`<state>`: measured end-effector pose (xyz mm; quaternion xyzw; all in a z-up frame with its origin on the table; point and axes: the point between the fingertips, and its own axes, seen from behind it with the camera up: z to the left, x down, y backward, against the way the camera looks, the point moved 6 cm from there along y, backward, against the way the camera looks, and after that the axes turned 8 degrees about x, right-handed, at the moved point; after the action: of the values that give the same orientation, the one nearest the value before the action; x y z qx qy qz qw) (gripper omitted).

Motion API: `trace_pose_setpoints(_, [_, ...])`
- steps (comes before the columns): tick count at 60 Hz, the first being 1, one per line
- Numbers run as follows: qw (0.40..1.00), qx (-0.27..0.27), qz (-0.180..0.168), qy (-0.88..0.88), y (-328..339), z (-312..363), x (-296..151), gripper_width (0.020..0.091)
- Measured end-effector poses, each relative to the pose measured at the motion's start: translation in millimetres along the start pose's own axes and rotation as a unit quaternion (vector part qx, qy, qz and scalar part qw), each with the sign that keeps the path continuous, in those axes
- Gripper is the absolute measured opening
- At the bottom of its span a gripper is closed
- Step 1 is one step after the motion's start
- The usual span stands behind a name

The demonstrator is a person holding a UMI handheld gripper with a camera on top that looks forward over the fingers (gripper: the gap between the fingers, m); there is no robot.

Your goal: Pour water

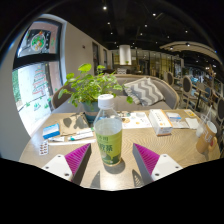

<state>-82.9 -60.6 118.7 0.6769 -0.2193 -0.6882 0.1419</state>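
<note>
A clear plastic bottle (108, 133) with a white cap and a green label stands upright on the round wooden table (150, 140). It rests on the table between my two fingers, toward their tips, with a gap on each side. My gripper (110, 160) is open; the magenta pads (76, 157) face the bottle from left and right without touching it. No cup or glass can be made out with certainty.
A leafy potted plant (88, 88) stands just behind the bottle. Leaflets and cards (160, 120) lie across the table's far half, and a small boxed item (62, 128) sits at the left. Cushioned seating (145, 90) curves beyond the table.
</note>
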Motion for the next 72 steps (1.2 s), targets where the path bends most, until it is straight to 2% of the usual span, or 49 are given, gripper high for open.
trace_pose_setpoints(4, [1.000, 0.005, -0.010, -0.003, -25.0, 4.2, -1.5, 0.0847])
trace_pose_setpoints(9, [1.000, 0.012, -0.025, -0.004, -47.9, 6.6, -5.1, 0.0794])
trace_pose_setpoints(13, [1.000, 0.008, -0.029, -0.003, -61.0, 11.4, -5.3, 0.0702])
trace_pose_setpoints(17, [0.999, 0.003, -0.033, -0.001, -66.4, 14.8, -5.7, 0.0542])
trace_pose_setpoints(21, [0.999, 0.001, -0.038, 0.005, -67.4, 15.1, -6.3, 0.0522])
trace_pose_setpoints(28, [0.999, 0.001, -0.042, 0.000, -62.3, 8.2, -9.5, 0.0442])
trace_pose_setpoints(29, [0.999, 0.001, -0.043, 0.001, -60.7, 6.9, -10.6, 0.0404])
trace_pose_setpoints(32, [0.999, -0.003, -0.043, 0.003, -53.5, 3.6, -15.1, 0.0385])
trace_pose_setpoints(41, [0.998, -0.023, -0.050, -0.019, -18.6, -15.6, -42.1, 0.0385])
trace_pose_setpoints(53, [0.974, -0.120, -0.047, -0.185, 41.4, -63.9, -105.0, 0.0382])
trace_pose_setpoints(65, [0.884, -0.231, -0.013, -0.405, 65.5, -153.2, -144.6, 0.0383])
trace_pose_setpoints(72, [0.804, -0.258, 0.016, -0.535, 60.2, -212.7, -148.2, 0.0380])
